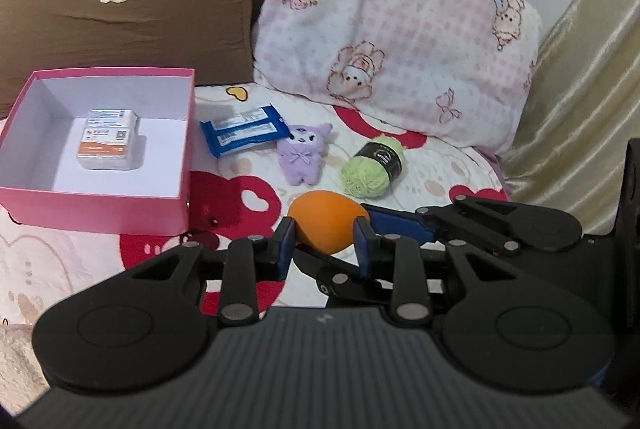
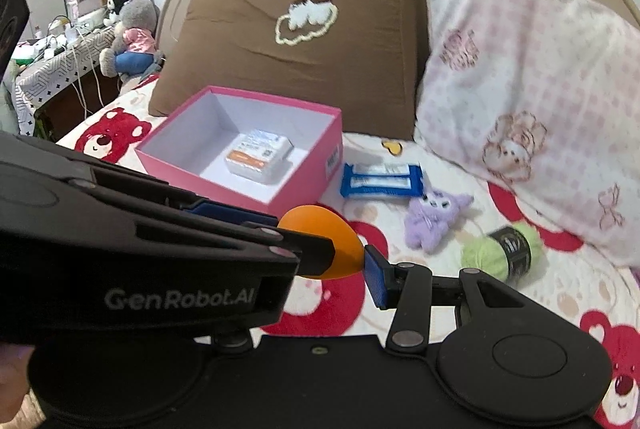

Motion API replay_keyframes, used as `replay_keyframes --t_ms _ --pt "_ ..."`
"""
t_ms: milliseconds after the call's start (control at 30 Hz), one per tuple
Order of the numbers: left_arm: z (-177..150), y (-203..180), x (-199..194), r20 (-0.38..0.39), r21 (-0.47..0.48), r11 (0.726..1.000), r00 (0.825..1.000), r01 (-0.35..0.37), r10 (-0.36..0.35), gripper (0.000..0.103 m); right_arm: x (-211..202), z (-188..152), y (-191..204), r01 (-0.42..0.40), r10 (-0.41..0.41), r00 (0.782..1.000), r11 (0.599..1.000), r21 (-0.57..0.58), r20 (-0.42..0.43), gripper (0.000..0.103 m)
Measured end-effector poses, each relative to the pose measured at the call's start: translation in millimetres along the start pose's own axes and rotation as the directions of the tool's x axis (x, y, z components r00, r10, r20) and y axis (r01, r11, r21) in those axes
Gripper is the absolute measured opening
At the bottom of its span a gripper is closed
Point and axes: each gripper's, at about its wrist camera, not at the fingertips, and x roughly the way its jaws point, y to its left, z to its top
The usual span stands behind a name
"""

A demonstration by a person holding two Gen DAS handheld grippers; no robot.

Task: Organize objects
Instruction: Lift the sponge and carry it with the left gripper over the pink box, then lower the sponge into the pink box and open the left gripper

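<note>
While both handheld grippers meet over a bed, an orange egg-shaped sponge [image 1: 324, 219] sits between their blue-padded fingers. On the left gripper [image 1: 325, 247], the two pads [image 1: 285, 245] press the sponge's sides, so it is clamped on the sponge. From the right wrist view, the right gripper [image 2: 348, 261] has one pad [image 2: 376, 279] touching the sponge's right side; its other finger is hidden behind the left gripper's body, so a full grip cannot be confirmed. Further back on the left, an open pink box [image 1: 100, 207] rests on the bear-print bedsheet [image 1: 60, 261] (a small white packet [image 1: 107, 141] lies inside it). Just right of the box lies a blue snack wrapper [image 1: 244, 131], then a purple plush toy [image 1: 304, 159], then a green yarn ball [image 1: 370, 167]. Behind them lean a brown pillow [image 1: 120, 13] and a pink checked pillow [image 1: 400, 21].
</note>
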Motion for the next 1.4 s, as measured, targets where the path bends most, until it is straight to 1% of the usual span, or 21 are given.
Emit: replay_keyframes --t_ms 233,567,733,800,900,1000,1167,1267,1400 --pt "10.4 24.3 -6.2 0.029 -0.015 1.0 0.999 -0.015 0.015 0.029 9.9 17.3 18.6 -0.006 0.006 1.0 0.999 -0.032 0.013 0.05" --pt "43.3 68.4 6.2 0.082 -0.059 0.998 0.996 -0.024 0.029 0.029 49.7 56.5 30.5 -0.017 0.019 0.999 0.997 -0.073 0.032 0.05" --pt "68.6 89.9 18.6 0.098 -0.078 0.996 0.993 -0.05 0.058 0.029 75.3 81.8 27.1 -0.049 0.051 0.998 0.997 -0.056 0.034 0.05" --pt "77.6 99.2 23.8 0.094 -0.082 0.995 0.993 -0.061 0.068 0.029 87.5 92.6 25.6 -0.066 0.068 0.997 0.996 -0.055 0.032 0.05" --pt "90.6 114.3 30.6 0.094 -0.098 0.99 0.99 -0.097 0.106 0.029 108.5 106.5 25.2 -0.106 0.107 0.994 0.993 -0.046 0.018 0.05" --pt "102.8 137.9 41.2 0.091 -0.13 0.988 0.992 -0.08 0.092 0.029 126.2 118.9 27.5 -0.112 0.113 0.993 0.992 -0.055 0.019 0.05" --pt "114.8 178.9 69.9 0.074 -0.226 0.973 0.995 -0.048 0.067 0.029 165.4 134.7 21.4 -0.154 0.154 0.988 0.988 -0.01 -0.022 0.05" --pt "111.1 196.9 92.7 0.09 -0.26 0.965 0.994 -0.034 0.059 0.029 193.5 137.9 18.5 -0.158 0.158 0.986 0.987 0.006 -0.059 0.05" --pt "100.7 215.6 115.5 0.101 -0.296 0.955 0.994 -0.004 0.036 0.026 230.7 133.3 18.9 -0.135 0.134 0.985 0.991 -0.008 -0.105 0.05"
